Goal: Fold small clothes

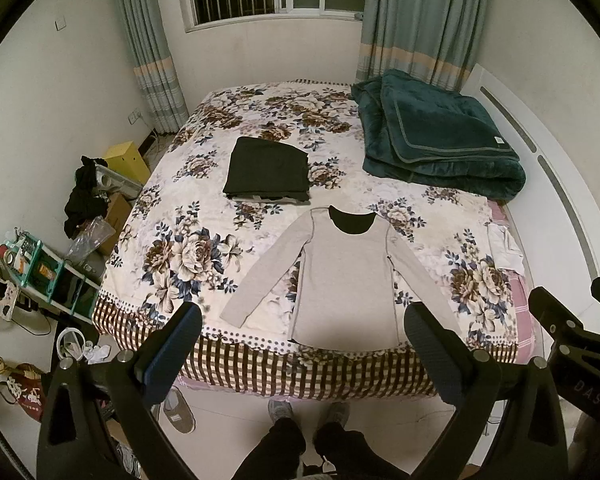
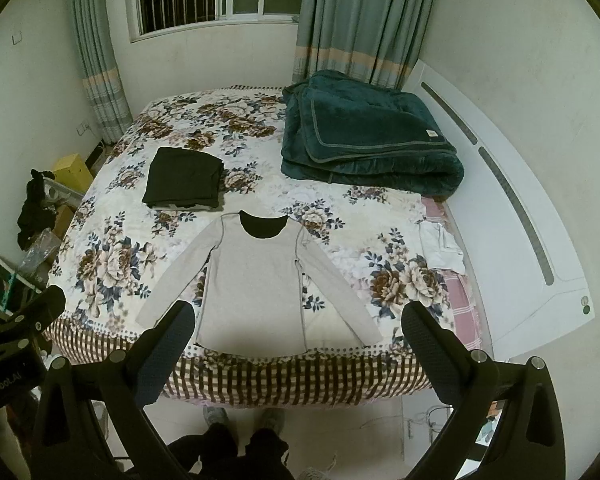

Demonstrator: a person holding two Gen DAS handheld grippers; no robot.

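Note:
A light grey long-sleeved top [image 1: 346,276] with a black neck lining lies flat, sleeves spread, near the front edge of the floral bed cover [image 1: 188,216]. It also shows in the right wrist view [image 2: 256,280]. A folded black garment [image 1: 268,170] lies behind it, seen too in the right wrist view [image 2: 186,178]. My left gripper [image 1: 304,334] is open and empty, held above the bed's front edge. My right gripper [image 2: 298,330] is open and empty, likewise above the front edge, apart from the top.
A folded dark green blanket [image 1: 440,140] lies at the back right of the bed. A small white cloth [image 2: 440,248] lies at the right edge. Cluttered shelves and boxes [image 1: 40,264] stand left of the bed. The person's legs and shoes [image 1: 308,432] are below.

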